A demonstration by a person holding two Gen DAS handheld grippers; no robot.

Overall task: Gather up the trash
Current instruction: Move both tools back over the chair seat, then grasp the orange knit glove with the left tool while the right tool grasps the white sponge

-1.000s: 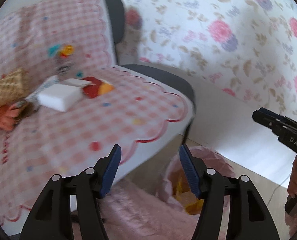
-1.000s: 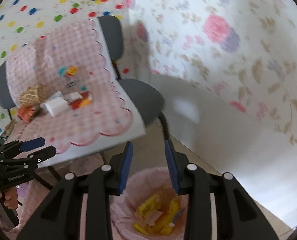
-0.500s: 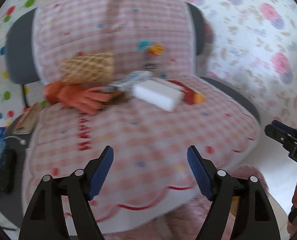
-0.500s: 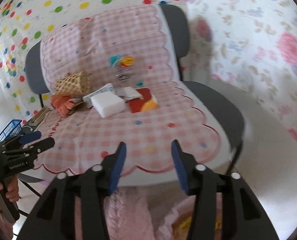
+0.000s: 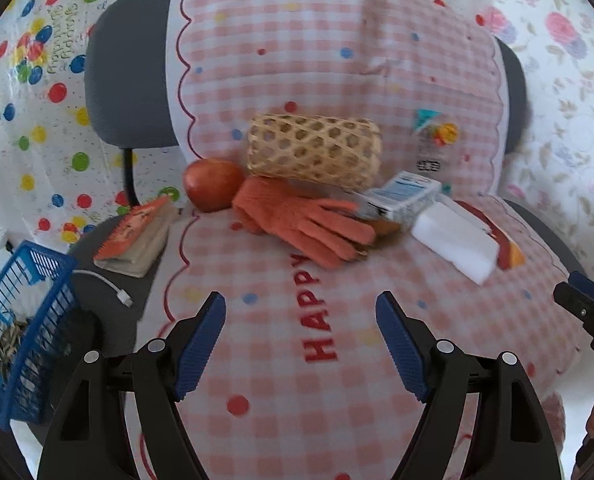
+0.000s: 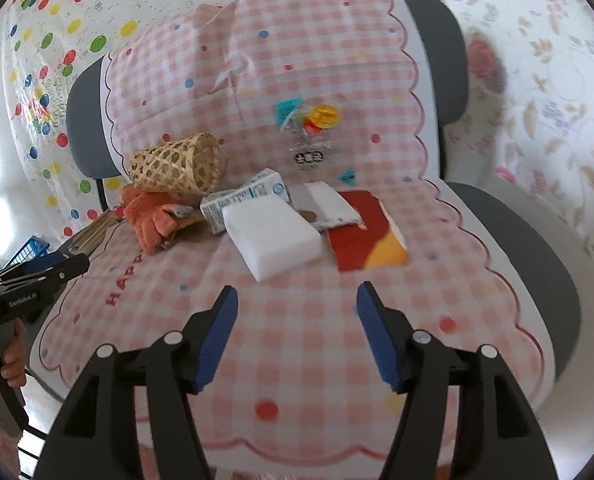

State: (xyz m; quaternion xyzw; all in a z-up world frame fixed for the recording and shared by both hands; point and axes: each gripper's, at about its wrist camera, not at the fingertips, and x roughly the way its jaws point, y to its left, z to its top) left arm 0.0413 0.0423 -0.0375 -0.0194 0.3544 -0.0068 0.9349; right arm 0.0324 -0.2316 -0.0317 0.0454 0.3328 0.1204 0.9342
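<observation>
A pink checked cloth [image 5: 309,360] covers a chair seat [image 6: 309,360]. On it lie a white foam block [image 5: 455,242] [image 6: 273,236], a small milk carton [image 5: 403,198] [image 6: 243,198], a red-orange wrapper [image 6: 367,236] [image 5: 505,244], a torn white wrapper [image 6: 331,206], an orange glove [image 5: 305,222] [image 6: 149,216], a woven basket on its side [image 5: 313,150] [image 6: 177,166] and an apple [image 5: 213,184]. My left gripper [image 5: 301,344] is open and empty in front of the glove. My right gripper [image 6: 297,332] is open and empty in front of the foam block.
A book [image 5: 137,236] and a white cable [image 5: 109,288] lie on a grey seat at the left. A blue wire basket [image 5: 21,328] stands at the far left. Patterned sheets hang behind the chair.
Both grippers have swung up and away from the pink trash bin on the floor toward the chair seat. The bin is out of view now. Both stay open.
</observation>
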